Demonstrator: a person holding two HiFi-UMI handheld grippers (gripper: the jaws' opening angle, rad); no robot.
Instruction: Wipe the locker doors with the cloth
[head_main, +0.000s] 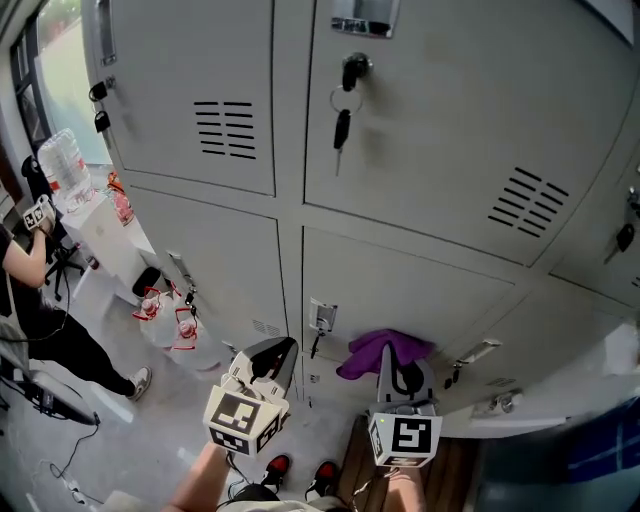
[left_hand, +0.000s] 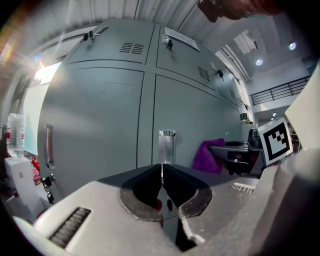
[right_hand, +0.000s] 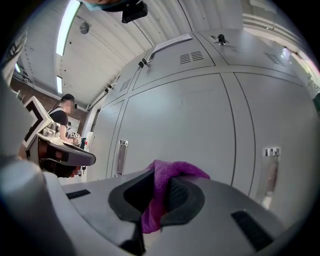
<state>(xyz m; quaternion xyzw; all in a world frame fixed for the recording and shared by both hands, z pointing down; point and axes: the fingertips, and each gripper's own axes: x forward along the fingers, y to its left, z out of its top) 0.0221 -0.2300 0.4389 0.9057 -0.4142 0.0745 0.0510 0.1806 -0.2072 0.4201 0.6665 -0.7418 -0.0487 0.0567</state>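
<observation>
A bank of grey locker doors (head_main: 400, 130) fills the head view. My right gripper (head_main: 388, 352) is shut on a purple cloth (head_main: 380, 352), which bunches between its jaws close to a lower locker door (head_main: 400, 280). The right gripper view shows the cloth (right_hand: 165, 187) pinched in the jaws, with the grey doors (right_hand: 180, 130) just beyond. My left gripper (head_main: 282, 350) hangs to the left of it, shut with nothing in it; its jaws meet at the tip (left_hand: 161, 167). From the left gripper view the cloth (left_hand: 212, 156) shows at the right.
A key (head_main: 342, 125) dangles from a lock (head_main: 352, 68) on the upper door. Metal handles (head_main: 322, 316) stick out of the lower doors. At the left are a water bottle (head_main: 66, 165) on a white stand, bags on the floor, and a seated person (head_main: 30, 300).
</observation>
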